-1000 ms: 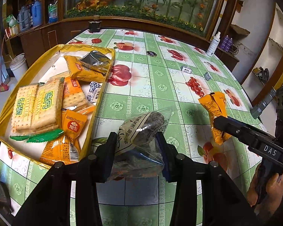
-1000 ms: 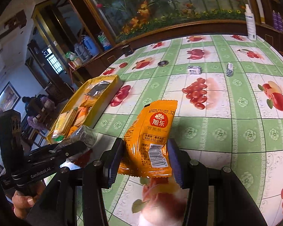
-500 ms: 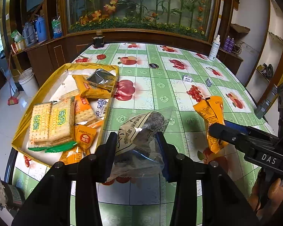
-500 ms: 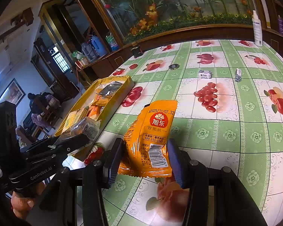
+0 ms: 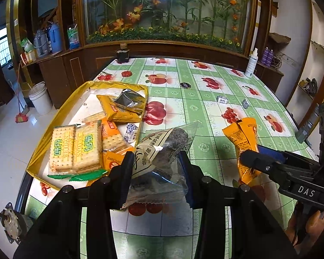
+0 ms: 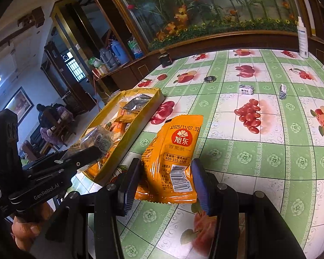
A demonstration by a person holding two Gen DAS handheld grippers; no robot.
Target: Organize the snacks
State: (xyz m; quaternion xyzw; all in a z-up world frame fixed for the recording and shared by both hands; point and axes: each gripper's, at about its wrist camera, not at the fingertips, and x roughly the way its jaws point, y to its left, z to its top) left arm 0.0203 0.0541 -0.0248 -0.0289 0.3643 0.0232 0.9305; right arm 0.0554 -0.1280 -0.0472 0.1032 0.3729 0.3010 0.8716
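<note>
Orange packet (image 6: 172, 157), red logo; clear bag (image 5: 159, 151), dark contents; yellow tray (image 5: 54, 120); green-white fruit-print tablecloth (image 5: 205, 99).

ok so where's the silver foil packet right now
The silver foil packet lies in the far corner of the yellow tray, on top of an orange snack pack, at the left of the table in both wrist views.

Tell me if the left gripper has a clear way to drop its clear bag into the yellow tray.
Probably yes. The left gripper holds the clear bag right beside the yellow tray, with nothing standing between them. The tray already holds crackers and packets, so the bag would likely land on top of them.
</note>
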